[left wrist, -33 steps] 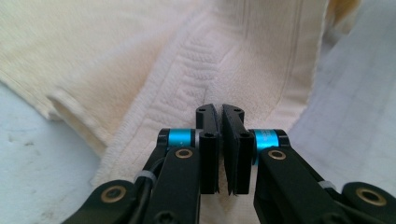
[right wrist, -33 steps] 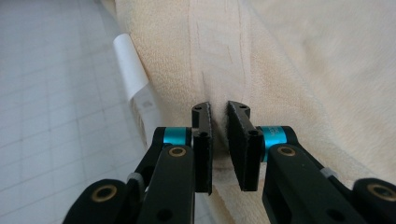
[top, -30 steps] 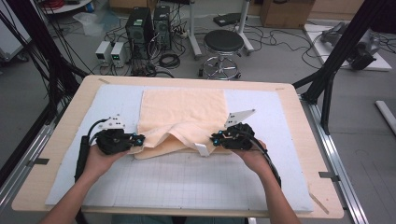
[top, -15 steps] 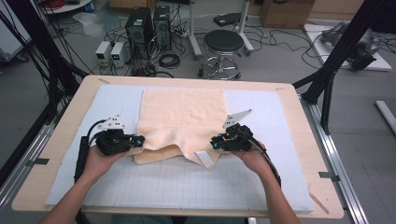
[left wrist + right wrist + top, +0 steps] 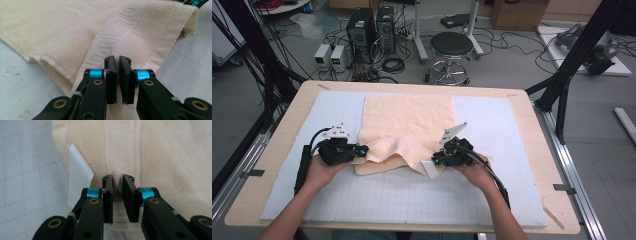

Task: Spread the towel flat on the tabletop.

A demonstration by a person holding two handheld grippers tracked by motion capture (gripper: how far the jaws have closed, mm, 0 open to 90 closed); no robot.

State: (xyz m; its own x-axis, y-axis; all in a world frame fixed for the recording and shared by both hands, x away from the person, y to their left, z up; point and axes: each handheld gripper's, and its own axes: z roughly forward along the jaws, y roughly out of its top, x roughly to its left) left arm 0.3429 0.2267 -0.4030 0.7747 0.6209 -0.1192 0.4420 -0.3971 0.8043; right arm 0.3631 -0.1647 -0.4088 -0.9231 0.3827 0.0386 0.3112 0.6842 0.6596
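I'm on both grippers at the near edge of the cream towel (image 5: 408,122), which lies on the pale gridded mat (image 5: 412,200) covering the wooden table (image 5: 537,145). Landmark is the towel; everything below is placed against it.

Towel: far part flat on the mat, near part folded up and bunched, with a raised ridge in the middle of its near edge. In the left gripper view the woven border band of the towel (image 5: 120,32) runs across above the jaws, and the folded corner curls over at upper right.

Left gripper (image 5: 360,150): at the towel's near-left corner, my left hand (image 5: 319,170) behind it. In its own view (image 5: 117,61) the jaws stand almost together, narrow slit, with towel cloth pinched between them. I call it clamped on the towel.

Right gripper (image 5: 435,161): at the towel's near-right corner, right hand (image 5: 474,172) behind it. In its own view (image 5: 117,180) the jaws are narrow with a fold of towel hem (image 5: 120,152) between them, pads pressing on it. They have just been closing on that cloth. The white label (image 5: 78,177) sticks out from the towel's edge just to the left of the jaws; in the high view it lies at the near-right corner, touching the mat.

Black stool (image 5: 451,47) on the floor beyond the towel's far edge, well apart.
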